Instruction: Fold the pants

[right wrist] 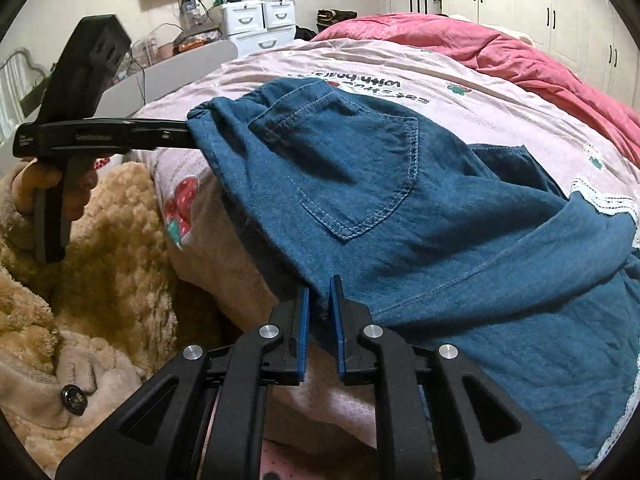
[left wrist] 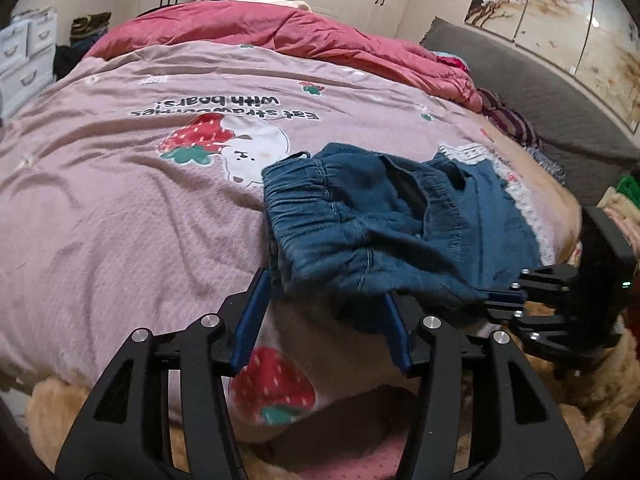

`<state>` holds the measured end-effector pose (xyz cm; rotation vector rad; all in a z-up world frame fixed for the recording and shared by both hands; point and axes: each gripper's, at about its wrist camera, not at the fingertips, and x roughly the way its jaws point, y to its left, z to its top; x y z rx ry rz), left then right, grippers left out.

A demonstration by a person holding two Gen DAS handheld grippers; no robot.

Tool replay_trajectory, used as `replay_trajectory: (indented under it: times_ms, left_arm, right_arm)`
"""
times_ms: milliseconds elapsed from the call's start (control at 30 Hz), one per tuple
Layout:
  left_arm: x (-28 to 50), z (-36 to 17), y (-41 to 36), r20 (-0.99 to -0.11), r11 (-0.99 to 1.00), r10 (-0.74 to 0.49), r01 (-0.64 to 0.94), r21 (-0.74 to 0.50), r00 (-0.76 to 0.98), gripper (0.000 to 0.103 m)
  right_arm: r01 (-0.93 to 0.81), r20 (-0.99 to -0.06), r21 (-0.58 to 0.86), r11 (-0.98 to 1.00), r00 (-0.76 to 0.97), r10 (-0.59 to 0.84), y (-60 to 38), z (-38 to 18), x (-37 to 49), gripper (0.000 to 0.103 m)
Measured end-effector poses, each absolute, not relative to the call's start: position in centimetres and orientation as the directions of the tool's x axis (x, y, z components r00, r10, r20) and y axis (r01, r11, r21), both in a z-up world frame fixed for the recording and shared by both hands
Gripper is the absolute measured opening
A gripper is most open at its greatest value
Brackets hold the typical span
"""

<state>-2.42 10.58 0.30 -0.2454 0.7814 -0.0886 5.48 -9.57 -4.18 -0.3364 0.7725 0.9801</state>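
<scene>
Blue denim pants (left wrist: 384, 224) with lace-trimmed hems lie bunched at the near edge of the bed; in the right wrist view (right wrist: 400, 184) a back pocket faces up. My left gripper (left wrist: 326, 280) is open, its blue pads either side of the waistband corner, the fabric resting against the right pad. It shows in the right wrist view (right wrist: 176, 136) reaching the waistband from the left. My right gripper (right wrist: 319, 292) is shut on the pants' near edge; it shows in the left wrist view (left wrist: 500, 300) at the pants' right.
The bed has a pink strawberry-and-bear quilt (left wrist: 132, 200) and a bunched red duvet (left wrist: 280, 32) at the far side. A grey headboard (left wrist: 532, 92) is on the right. White drawers (right wrist: 260, 24) stand beyond the bed. A fluffy beige robe (right wrist: 100, 280) is close on the left.
</scene>
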Motion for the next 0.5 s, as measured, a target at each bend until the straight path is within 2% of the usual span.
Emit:
replay_trajectory:
  times_ms: [167,333,433,500]
  left_arm:
    - [-4.2,2.5,9.7,-0.673,0.977,-0.121,-0.031,-0.209,0.73,0.045]
    - [-3.5,5.1,7.3,-0.604,0.97,-0.194,0.058,-0.237,0.773,0.045]
    - [-1.2,4.4,5.3,-0.625,0.969,-0.23,0.115,-0.22,0.746,0.045]
    - [0.2,3.0,4.6,-0.669,0.978,-0.198,0.101,-0.181,0.717,0.045]
  right_arm:
    - [-0.84,-0.718,0.095,0.534,0.313,0.622,-9.4,-4.6,5.6,0.011]
    - [-0.834,-0.713,0.123,0.538,0.302,0.632,-9.4,-5.2,5.6,0.018]
    - [-0.83,-0.705,0.153,0.537,0.289,0.648,-9.6,-5.1,5.6,0.022]
    - [-0.828,-0.701,0.163,0.536,0.286,0.654,-10.2,-4.7,5.3,0.022]
